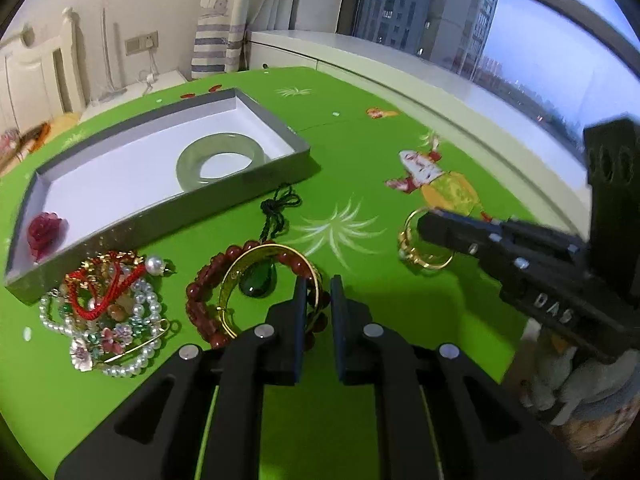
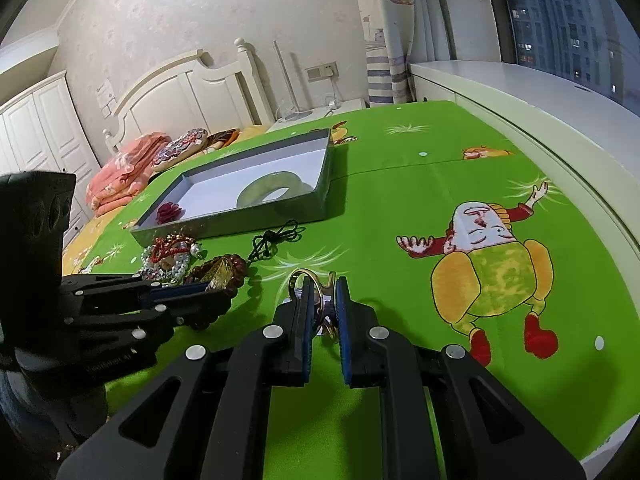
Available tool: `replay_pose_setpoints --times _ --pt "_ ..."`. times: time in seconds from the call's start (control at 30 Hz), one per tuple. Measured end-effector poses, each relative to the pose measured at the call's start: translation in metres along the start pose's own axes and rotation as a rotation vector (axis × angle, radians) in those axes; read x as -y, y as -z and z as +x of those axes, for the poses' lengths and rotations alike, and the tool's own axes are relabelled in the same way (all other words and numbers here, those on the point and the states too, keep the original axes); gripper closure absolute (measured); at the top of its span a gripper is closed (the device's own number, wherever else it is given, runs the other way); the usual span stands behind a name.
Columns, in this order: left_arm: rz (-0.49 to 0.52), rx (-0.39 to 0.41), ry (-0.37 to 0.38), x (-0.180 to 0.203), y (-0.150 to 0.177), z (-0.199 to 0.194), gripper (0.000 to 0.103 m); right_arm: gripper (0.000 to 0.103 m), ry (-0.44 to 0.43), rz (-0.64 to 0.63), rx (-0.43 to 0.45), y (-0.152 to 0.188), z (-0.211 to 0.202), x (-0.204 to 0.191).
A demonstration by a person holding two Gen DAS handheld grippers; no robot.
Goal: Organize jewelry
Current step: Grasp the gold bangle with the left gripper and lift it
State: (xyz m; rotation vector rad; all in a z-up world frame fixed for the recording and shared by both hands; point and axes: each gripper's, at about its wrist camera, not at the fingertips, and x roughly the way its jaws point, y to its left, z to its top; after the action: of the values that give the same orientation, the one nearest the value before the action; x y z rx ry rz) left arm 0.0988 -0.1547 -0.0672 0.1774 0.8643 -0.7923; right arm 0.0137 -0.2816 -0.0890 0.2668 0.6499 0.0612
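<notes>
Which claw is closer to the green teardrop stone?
Left. The left gripper is shut on the gold bangle that rings the green stone, right beside it. The right gripper is off to the side, shut on gold rings.

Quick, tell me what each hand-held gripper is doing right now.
Left hand-held gripper: shut on the gold bangle.
Right hand-held gripper: shut on the gold rings.

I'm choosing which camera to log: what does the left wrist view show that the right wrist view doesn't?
Only the left wrist view: the green teardrop pendant inside the gold bangle, and the flower brooch.
Only the right wrist view: the headboard and folded pink blanket.
Both: the grey tray holding the jade bangle and red rose.
</notes>
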Motion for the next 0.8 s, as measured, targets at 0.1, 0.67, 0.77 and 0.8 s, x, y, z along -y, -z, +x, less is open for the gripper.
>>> replay_pose_setpoints --times 0.1,0.67,0.77,0.8 --pt "-0.052 -0.012 0.038 -0.009 -0.004 0.002 0.091 0.089 -0.001 0.004 0.000 0.001 0.000 0.001" --pt "-0.087 -0.023 0.063 -0.017 -0.008 0.014 0.098 0.089 -0.002 0.008 -0.011 0.003 0.001 -0.002" --pt "-0.045 0.024 0.024 -0.010 -0.010 0.000 0.099 0.089 -0.002 0.009 -0.004 0.002 -0.001 -0.001" --pt "-0.029 0.044 0.010 -0.008 -0.012 -0.006 0.099 0.089 -0.002 0.008 -0.002 0.002 -0.001 -0.002"
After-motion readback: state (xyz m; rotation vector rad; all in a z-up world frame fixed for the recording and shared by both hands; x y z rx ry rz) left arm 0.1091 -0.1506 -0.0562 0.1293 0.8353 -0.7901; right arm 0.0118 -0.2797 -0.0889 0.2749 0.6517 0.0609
